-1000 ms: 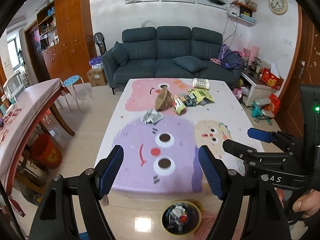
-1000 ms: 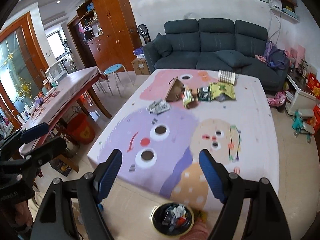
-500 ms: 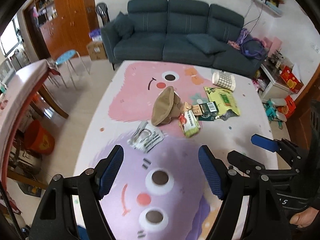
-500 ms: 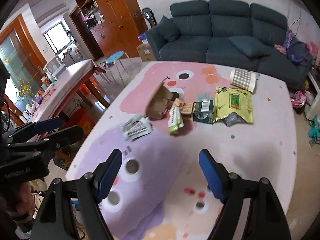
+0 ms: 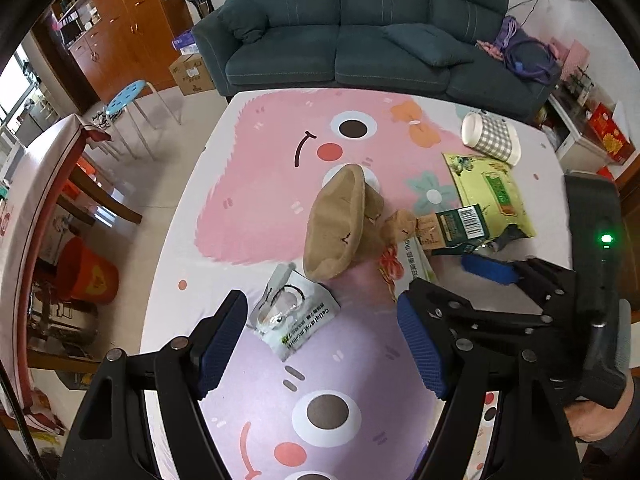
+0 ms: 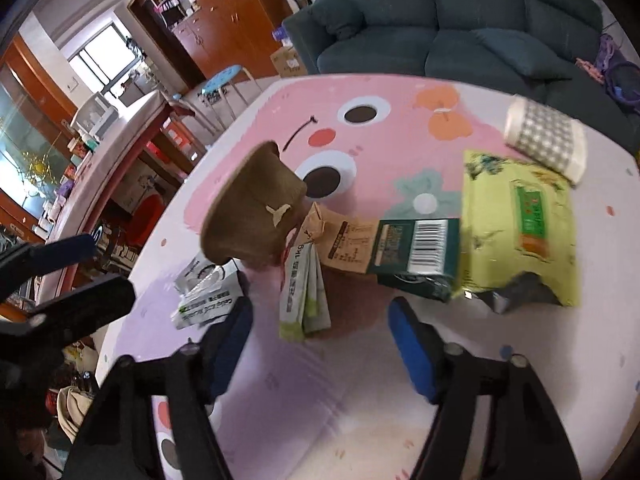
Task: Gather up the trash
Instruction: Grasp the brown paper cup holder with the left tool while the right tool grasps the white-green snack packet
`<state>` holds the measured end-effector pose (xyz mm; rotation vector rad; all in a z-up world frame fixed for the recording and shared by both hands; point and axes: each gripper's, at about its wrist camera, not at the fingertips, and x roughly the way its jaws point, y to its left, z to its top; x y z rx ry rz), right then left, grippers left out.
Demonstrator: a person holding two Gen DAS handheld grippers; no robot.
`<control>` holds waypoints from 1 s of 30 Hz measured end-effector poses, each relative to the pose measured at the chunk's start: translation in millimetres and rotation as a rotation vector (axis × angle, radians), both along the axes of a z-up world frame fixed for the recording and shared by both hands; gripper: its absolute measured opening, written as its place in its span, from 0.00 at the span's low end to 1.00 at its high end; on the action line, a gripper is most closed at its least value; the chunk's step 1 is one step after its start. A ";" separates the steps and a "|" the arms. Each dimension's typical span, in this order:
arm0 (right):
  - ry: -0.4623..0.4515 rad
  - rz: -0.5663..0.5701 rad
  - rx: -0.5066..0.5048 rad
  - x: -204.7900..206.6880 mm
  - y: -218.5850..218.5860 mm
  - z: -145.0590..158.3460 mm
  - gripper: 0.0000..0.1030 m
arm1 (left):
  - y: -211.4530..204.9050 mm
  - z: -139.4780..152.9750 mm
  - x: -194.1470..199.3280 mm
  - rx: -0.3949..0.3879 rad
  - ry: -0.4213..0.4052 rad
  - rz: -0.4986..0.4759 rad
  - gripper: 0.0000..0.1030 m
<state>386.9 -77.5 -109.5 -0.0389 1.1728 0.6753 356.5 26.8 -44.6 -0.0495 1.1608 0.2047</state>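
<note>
1. Living room: dark blue-grey fabric sofa (image 5: 376, 32) at the back, orange-brown wooden cabinets (image 5: 120, 36) to the left. Low surface (image 5: 248, 184) covered by a smooth cloth printed with pink and purple cartoon faces.
2. Trash sits mid-surface in a loose cluster. Left to right: crinkled white foil sachet (image 5: 294, 316), lying flat; brown paper bag (image 5: 340, 224), mouth gaping and tipped on its side; flat white-and-green packet (image 6: 304, 292); small tan kraft pouch (image 6: 344, 244); dark green carton (image 6: 416, 252) with barcode; glossy yellow-green pouch (image 6: 516, 232) with torn silver corner; checked paper cup (image 5: 490, 140) lying on its side, apart from the rest at the far right.
3. Left tongs (image 5: 320, 344): black frame, ribbed blue pads, jaws wide apart, holding nothing. They hang over the white sachet, which shows in the gap.
4. Right tongs (image 6: 320, 344): jaws closing, nothing gripped; the white-and-green packet lies between the pads, untouched as far as can be seen.
5. Hard to make out: right wrist view is motion-blurred, print on packets unreadable. In the left view the right tongs cover most of the white-and-green packet.
6. Left view alone shows a hand (image 5: 600, 412) on the right tool's grip. Right view alone shows the window and glass door at the left.
</note>
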 end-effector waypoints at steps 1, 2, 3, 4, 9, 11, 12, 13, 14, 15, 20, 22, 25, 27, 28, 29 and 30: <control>0.009 0.004 -0.001 2.3 2.5 -3.5 0.49 | 0.6 -2.2 4.1 -0.002 0.006 0.002 0.73; 0.017 0.009 0.000 4.3 4.5 -6.3 0.47 | 1.7 -3.9 8.0 -0.006 0.010 0.004 0.73; 0.023 0.016 0.000 6.0 6.3 -9.1 0.43 | 2.6 -4.8 9.4 -0.008 0.013 0.004 0.73; 0.028 0.022 -0.002 7.7 8.1 -11.6 0.38 | 2.9 -5.9 11.5 -0.008 0.016 0.003 0.73; 0.040 0.062 0.049 7.1 4.5 -12.8 0.23 | 1.9 -11.7 24.9 -0.006 0.035 -0.008 0.73; 0.054 0.076 0.076 4.6 -1.6 -10.0 0.22 | -0.3 -13.6 30.5 -0.012 0.040 -0.019 0.73; 0.059 0.077 0.087 5.1 -6.3 -9.1 0.22 | -1.7 -14.4 33.2 -0.011 0.042 -0.024 0.73; 0.063 0.076 0.095 4.5 -10.4 -7.8 0.21 | -3.1 -15.1 35.4 -0.009 0.044 -0.031 0.73; 0.067 0.076 0.104 5.0 -13.6 -6.8 0.21 | -4.9 -16.0 38.0 -0.007 0.046 -0.038 0.73; 0.073 0.076 0.118 4.0 -19.6 -4.3 0.21 | -6.3 -16.8 39.9 -0.004 0.048 -0.044 0.73; 0.087 0.072 0.151 0.0 -39.2 5.4 0.21 | -9.1 -21.7 53.5 0.014 0.064 -0.065 0.73; 0.083 0.069 0.159 -1.2 -45.6 9.1 0.21 | -6.9 -23.3 58.6 0.005 0.068 -0.061 0.73; 0.090 0.056 0.176 0.4 -51.6 11.6 0.21 | -0.5 -27.4 67.4 -0.017 0.083 -0.048 0.73; 0.093 0.049 0.184 2.2 -53.4 12.1 0.21 | 5.9 -31.5 74.0 -0.041 0.093 -0.032 0.73; 0.093 0.048 0.188 2.7 -54.2 12.2 0.21 | 8.8 -34.2 76.1 -0.052 0.098 -0.025 0.73; 0.093 0.047 0.192 3.6 -54.5 12.0 0.21 | 11.9 -38.3 79.4 -0.067 0.106 -0.015 0.73; 0.095 0.047 0.193 4.5 -55.7 10.3 0.21 | 14.1 -42.1 81.9 -0.077 0.114 -0.007 0.73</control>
